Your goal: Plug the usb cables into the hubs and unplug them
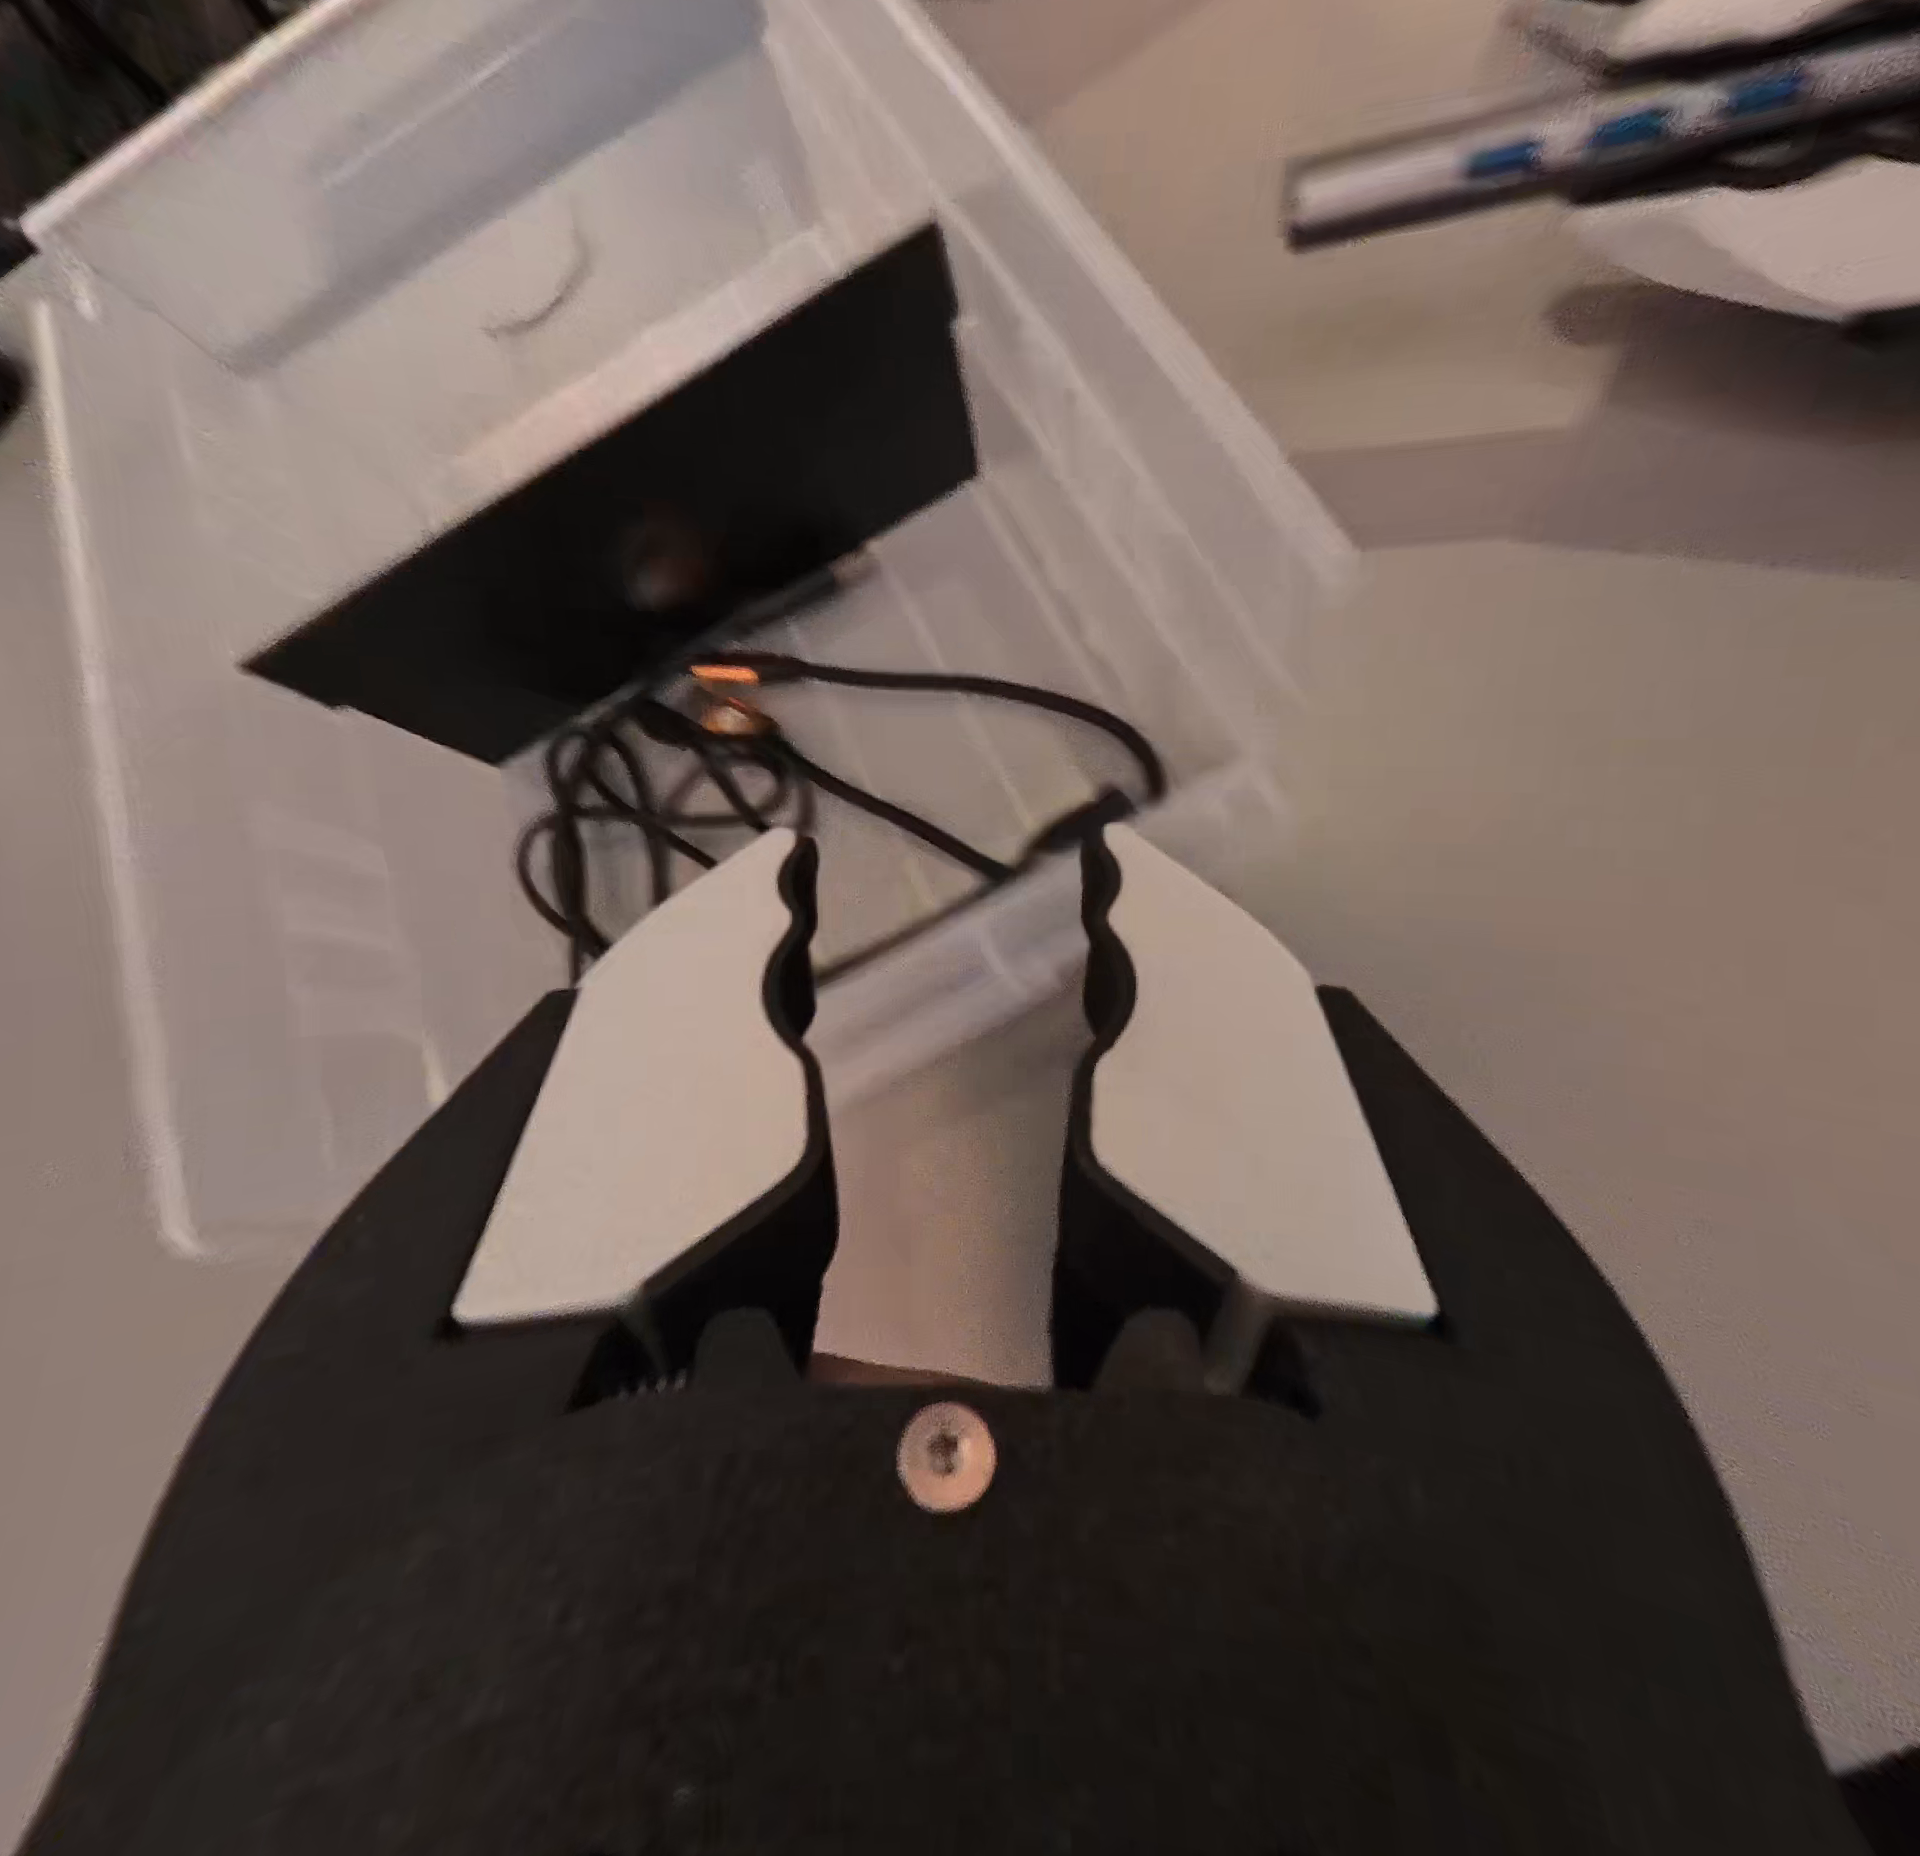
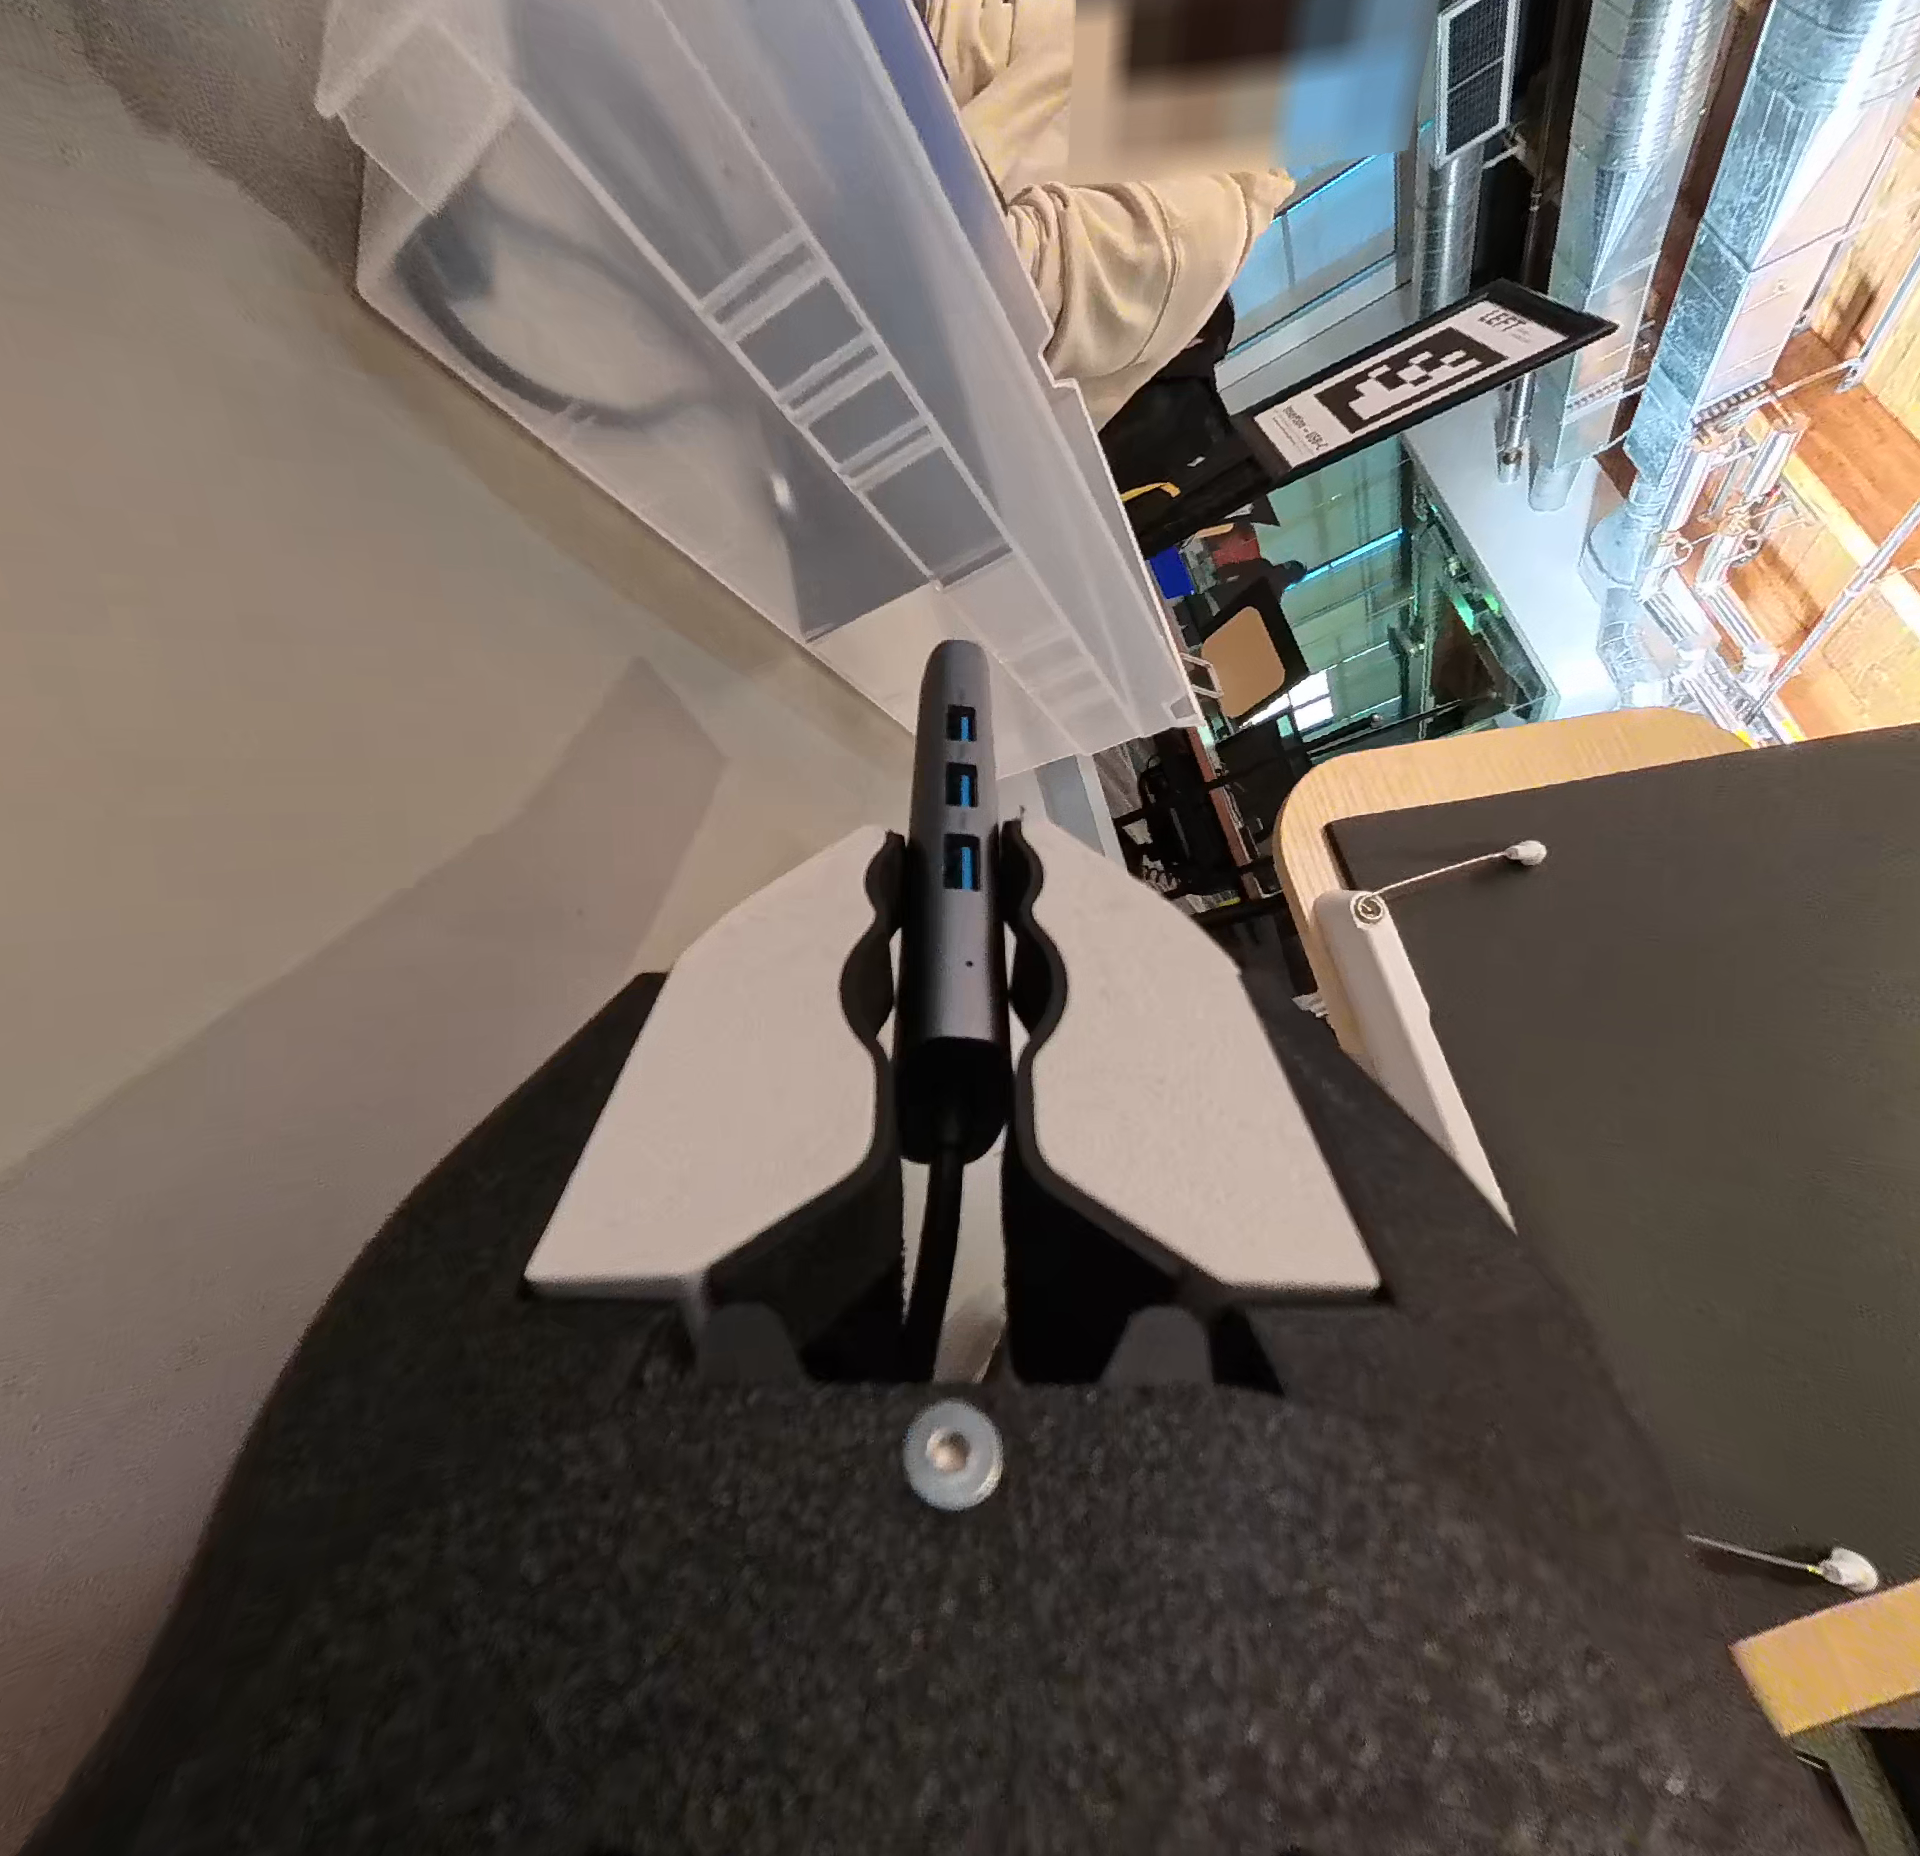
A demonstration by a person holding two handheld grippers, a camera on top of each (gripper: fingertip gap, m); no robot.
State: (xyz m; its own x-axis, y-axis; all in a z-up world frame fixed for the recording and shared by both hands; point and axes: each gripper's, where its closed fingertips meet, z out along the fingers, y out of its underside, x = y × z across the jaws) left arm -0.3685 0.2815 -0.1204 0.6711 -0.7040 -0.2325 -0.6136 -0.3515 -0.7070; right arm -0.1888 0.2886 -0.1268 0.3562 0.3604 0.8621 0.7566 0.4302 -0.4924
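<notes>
The right gripper (image 2: 951,861) is clamping the grey hub (image 2: 951,933) at frame centre, 3 blue ports showing. The left gripper (image 1: 945,850) is gaping wide over black cables (image 1: 665,798) lying in the clear bin (image 1: 1091,404).

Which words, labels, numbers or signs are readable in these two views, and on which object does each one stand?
On the white black-framed sign board with a black-and-white square marker: printed writing at both its ends; I do not copy writing out.
On the slim grey USB hub with blue ports: no writing visible.
In the left wrist view: the picture is blurred and no writing can be seen.
</notes>
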